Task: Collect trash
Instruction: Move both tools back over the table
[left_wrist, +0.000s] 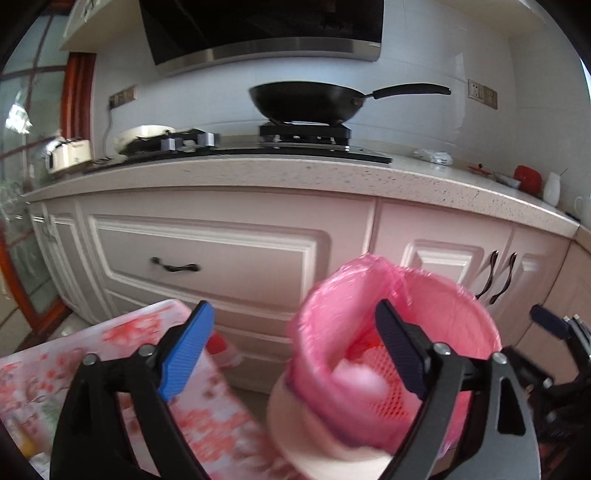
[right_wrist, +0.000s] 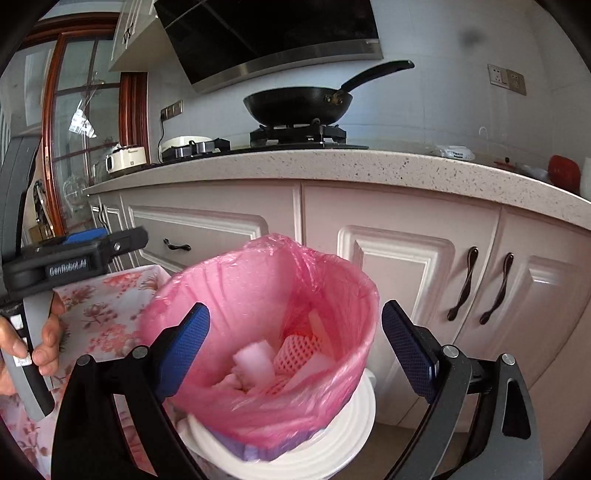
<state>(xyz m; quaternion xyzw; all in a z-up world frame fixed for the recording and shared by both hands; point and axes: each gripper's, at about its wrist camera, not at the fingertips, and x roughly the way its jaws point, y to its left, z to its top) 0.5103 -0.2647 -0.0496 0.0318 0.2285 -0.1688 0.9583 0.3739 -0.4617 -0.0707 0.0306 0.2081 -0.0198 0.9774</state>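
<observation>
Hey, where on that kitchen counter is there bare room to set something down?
Bare strip: the counter's front edge ahead of the hob. Another patch lies between the hob and the white wrapper. Crowded: the hob under the wok, the left end with the appliances, and the right end by the red item.

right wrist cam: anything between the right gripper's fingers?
Yes: the pink-lined trash bin sits between the open fingers of the right gripper, foam scraps inside. No finger visibly presses the bag.
</observation>
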